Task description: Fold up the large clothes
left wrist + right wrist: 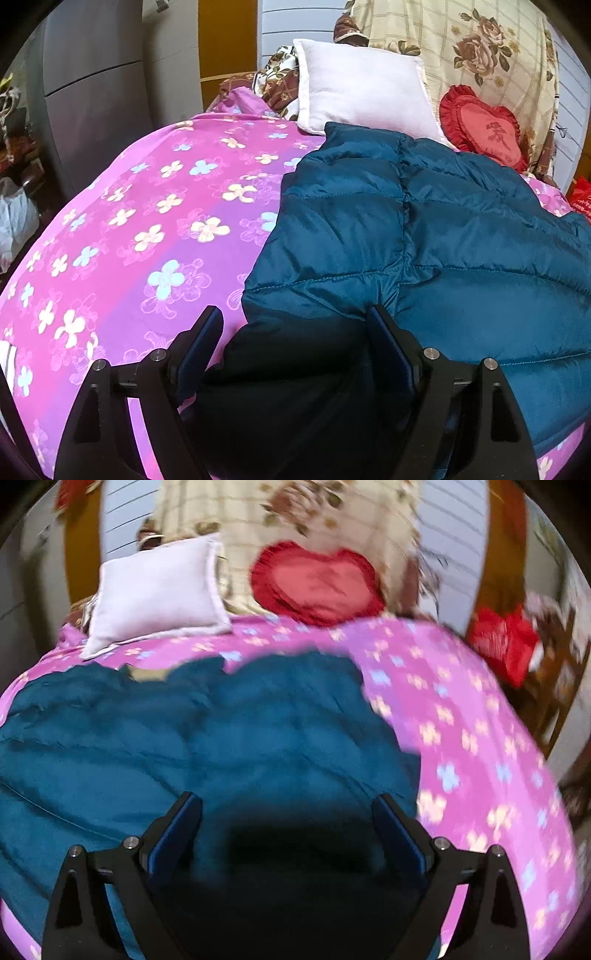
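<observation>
Left wrist view: the left gripper [295, 321] hangs low over the near left corner of a teal quilted puffer jacket [424, 229] spread on a bed, its two fingers set wide apart and closed on nothing, with the jacket's shadowed edge lying in the gap between them. The jacket covers the right half of a pink flowered bedspread [140, 221], whose bare left half runs off toward a grey cabinet [96, 85]. At the head of the bed a white pillow [362, 96] touches the jacket's far edge, a red heart-shaped cushion [484, 125] sits just beside it, and a cream floral cloth [461, 48] hangs behind both. Right wrist view, blurred: the right gripper [288, 808] hovers above the near right part of the same jacket [184, 731], fingers likewise spread wide and gripping nothing, dark fabric below and between them. Here the jacket lies left and centre, the bedspread [461, 720] bare to its right. The pillow [159, 594] and heart cushion [317, 583] rest at the far end, apart from the jacket, and a red bag [506, 638] sits beyond the bed's right edge.
</observation>
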